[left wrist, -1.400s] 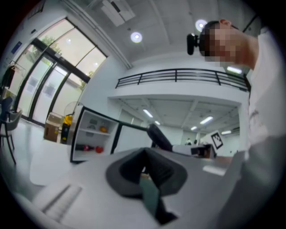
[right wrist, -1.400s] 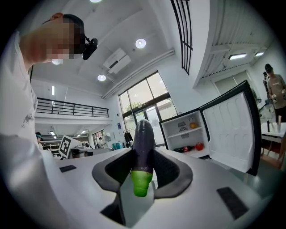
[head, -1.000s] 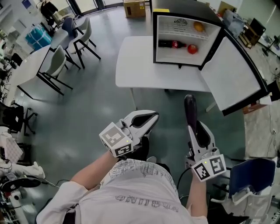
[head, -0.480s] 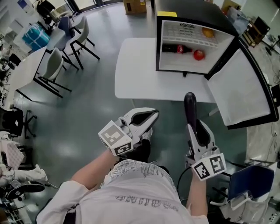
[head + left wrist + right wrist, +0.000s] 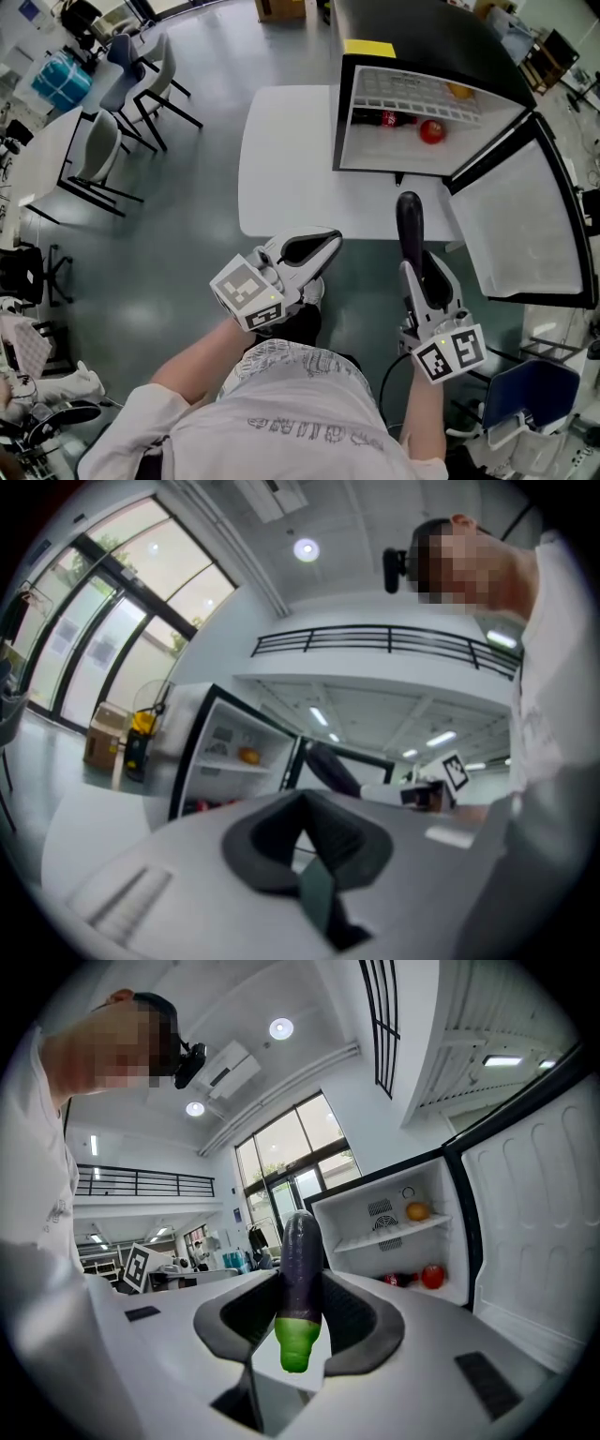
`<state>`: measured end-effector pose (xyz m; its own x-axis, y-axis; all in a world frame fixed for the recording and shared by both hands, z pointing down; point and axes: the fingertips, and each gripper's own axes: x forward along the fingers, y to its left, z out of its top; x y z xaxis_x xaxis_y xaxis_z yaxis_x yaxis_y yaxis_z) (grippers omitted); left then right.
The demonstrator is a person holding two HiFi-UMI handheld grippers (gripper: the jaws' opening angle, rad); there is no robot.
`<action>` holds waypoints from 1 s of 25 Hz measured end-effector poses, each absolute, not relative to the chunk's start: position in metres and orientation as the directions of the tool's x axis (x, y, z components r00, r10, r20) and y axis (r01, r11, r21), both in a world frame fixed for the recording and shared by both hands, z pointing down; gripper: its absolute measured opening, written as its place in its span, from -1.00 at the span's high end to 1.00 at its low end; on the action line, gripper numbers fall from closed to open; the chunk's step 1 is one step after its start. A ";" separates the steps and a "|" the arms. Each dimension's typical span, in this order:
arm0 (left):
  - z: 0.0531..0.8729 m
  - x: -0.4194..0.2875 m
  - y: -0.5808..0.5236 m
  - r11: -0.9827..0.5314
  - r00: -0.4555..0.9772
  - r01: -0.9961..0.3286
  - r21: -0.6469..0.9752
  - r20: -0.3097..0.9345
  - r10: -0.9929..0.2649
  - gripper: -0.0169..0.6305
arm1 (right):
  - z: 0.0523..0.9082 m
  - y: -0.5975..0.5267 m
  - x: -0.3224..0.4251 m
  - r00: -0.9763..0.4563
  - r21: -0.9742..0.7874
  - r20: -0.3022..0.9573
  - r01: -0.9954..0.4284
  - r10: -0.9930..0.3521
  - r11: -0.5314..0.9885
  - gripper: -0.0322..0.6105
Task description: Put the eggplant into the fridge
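Observation:
A dark purple eggplant (image 5: 409,220) with a green stem end sticks forward out of my right gripper (image 5: 420,265), which is shut on its stem end. The right gripper view has the eggplant (image 5: 302,1260) upright between the pads of that gripper (image 5: 300,1309). Ahead stands the black fridge (image 5: 412,42) on a white table (image 5: 281,159), its door (image 5: 525,225) swung open to the right. The eggplant's tip is short of the fridge's open front. My left gripper (image 5: 330,242) is beside it at the left, shut and holding nothing (image 5: 305,841).
Inside the fridge (image 5: 394,1241) are an orange (image 5: 417,1210) on the shelf and a cola bottle (image 5: 386,119) and a red fruit (image 5: 431,131) on the bottom. Chairs (image 5: 141,75) and another table stand at the left. A blue chair (image 5: 530,394) is at the lower right.
Both grippers have moved toward the fridge, which sits lower and nearer in the head view; the eggplant's tip now reaches the table's near edge. The grip on the eggplant is unchanged.

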<state>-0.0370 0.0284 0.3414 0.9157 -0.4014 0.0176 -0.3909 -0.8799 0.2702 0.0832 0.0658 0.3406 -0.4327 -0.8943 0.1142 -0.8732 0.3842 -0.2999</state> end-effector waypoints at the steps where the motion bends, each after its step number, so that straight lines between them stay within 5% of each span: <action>1: 0.341 -0.038 0.020 -0.881 0.917 -0.388 0.273 0.017 -0.398 0.93 | 0.340 0.057 0.082 -0.431 -0.299 0.119 -0.874 -0.894 0.382 0.46; 25: 0.344 -0.042 -0.108 -0.890 0.932 -0.352 0.291 0.018 -0.363 0.93 | 0.336 -0.076 0.078 -0.401 -0.276 0.148 -0.895 -0.904 0.351 0.46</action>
